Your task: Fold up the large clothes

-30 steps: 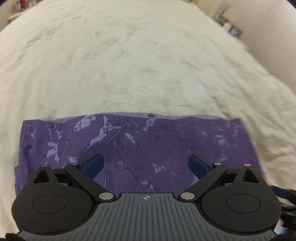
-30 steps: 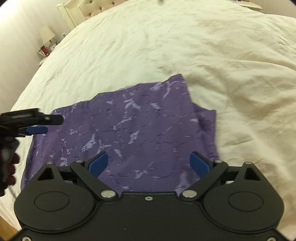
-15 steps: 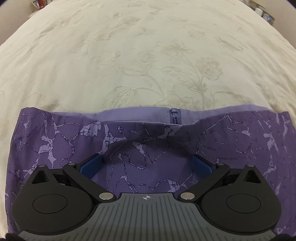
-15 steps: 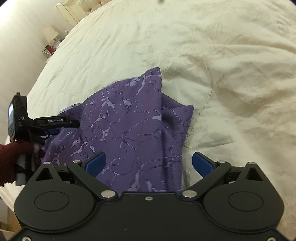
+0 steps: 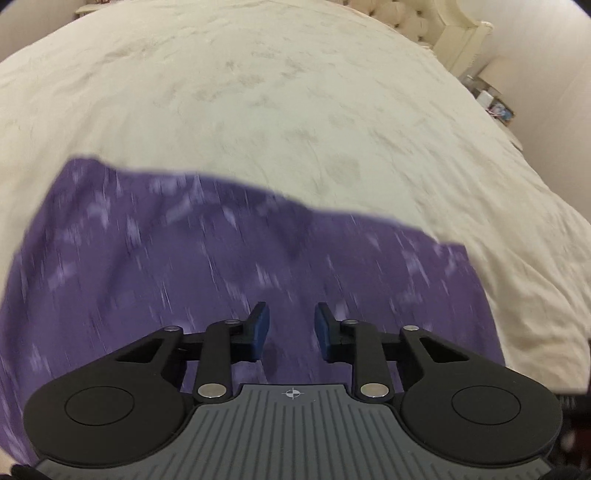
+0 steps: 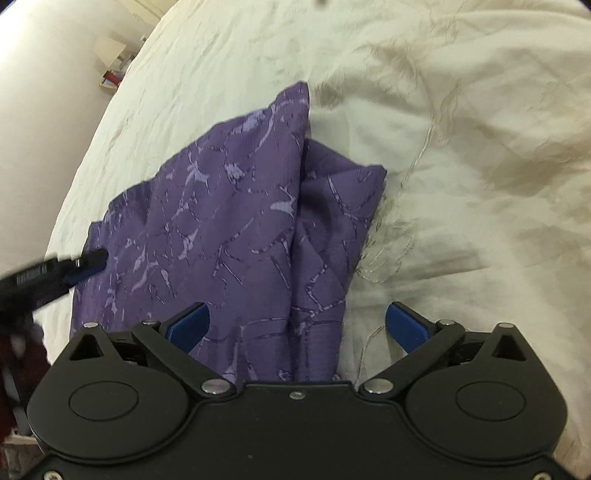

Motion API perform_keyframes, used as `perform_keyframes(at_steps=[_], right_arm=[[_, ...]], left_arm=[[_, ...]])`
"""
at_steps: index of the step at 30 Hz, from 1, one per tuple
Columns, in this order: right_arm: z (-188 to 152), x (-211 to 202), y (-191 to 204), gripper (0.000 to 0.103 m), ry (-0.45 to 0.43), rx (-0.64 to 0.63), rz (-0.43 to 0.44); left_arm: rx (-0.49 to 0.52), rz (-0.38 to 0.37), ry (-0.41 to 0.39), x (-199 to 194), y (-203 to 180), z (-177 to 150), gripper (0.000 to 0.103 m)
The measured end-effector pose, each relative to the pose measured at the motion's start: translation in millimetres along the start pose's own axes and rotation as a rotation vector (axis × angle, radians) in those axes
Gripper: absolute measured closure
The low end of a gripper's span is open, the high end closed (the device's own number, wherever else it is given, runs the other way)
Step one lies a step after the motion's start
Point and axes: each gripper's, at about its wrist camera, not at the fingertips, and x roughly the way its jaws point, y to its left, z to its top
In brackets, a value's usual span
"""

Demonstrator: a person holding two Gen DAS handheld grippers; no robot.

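Note:
A purple garment point(image 5: 229, 266) with a pale crackle print lies folded on the cream bedspread point(image 5: 295, 110). My left gripper point(image 5: 291, 314) hovers over its near part, jaws closing to a narrow gap. Only flat cloth shows through that gap, and nothing is pinched. The view is blurred by motion. In the right wrist view the garment point(image 6: 229, 221) lies in a rumpled fold with a layered right edge. My right gripper point(image 6: 297, 314) stands wide open over that near right edge, one fingertip above cloth and the other above bedspread. The left gripper point(image 6: 88, 262) reaches in over the garment's left edge.
The bed's edge point(image 6: 85, 162) drops off just left of the garment, beside a white wall point(image 6: 44, 92). A tufted headboard point(image 5: 417, 26) and a cluttered bedside shelf point(image 5: 495, 103) sit at the far right. A dark red sleeve point(image 6: 18, 362) shows behind the left gripper.
The left jaws have narrowed from wide open to a small gap, and that gripper swung sideways over the garment. The right gripper sank closer to the garment's right edge, still wide open.

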Motion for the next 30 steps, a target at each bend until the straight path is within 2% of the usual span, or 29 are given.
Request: perform_keyframes(at_steps=[4, 9, 14, 18, 20, 22, 24, 26, 28, 30], right_arm=[[2, 6, -6, 0.000, 0.025, 0.000, 0.016], [7, 13, -14, 0.000, 0.029, 0.035, 0.043], [7, 12, -26, 0.000, 0.003, 0.115, 0.110], [8, 10, -34, 0.002, -0.006, 0.160, 0.185], [8, 8, -36, 0.015, 0.000, 0.169, 0.218], [7, 10, -35, 0.040, 0.025, 0.171, 0.246], [7, 14, -28, 0.044, 0.056, 0.153, 0.248], [6, 16, -22, 0.053, 0.059, 0.130, 0.248], [4, 15, -20, 0.068, 0.050, 0.139, 0.259], [6, 11, -13, 0.072, 0.043, 0.124, 0.255]], left_arm=[[0.037, 0.055, 0.053, 19, -3, -25, 0.080], [0.045, 0.076, 0.077, 36, -3, -19, 0.080], [0.064, 0.073, 0.072, 28, -8, -16, 0.080], [0.059, 0.049, 0.078, 11, -10, -31, 0.080], [0.071, 0.036, 0.083, 3, -11, -43, 0.080], [0.080, 0.024, 0.098, 1, -11, -51, 0.080], [0.084, 0.022, 0.106, -2, -9, -57, 0.080], [0.086, 0.021, 0.113, -1, -8, -61, 0.080], [0.080, 0.016, 0.114, 2, -6, -64, 0.080], [0.065, 0.009, 0.121, 6, -3, -64, 0.080]])
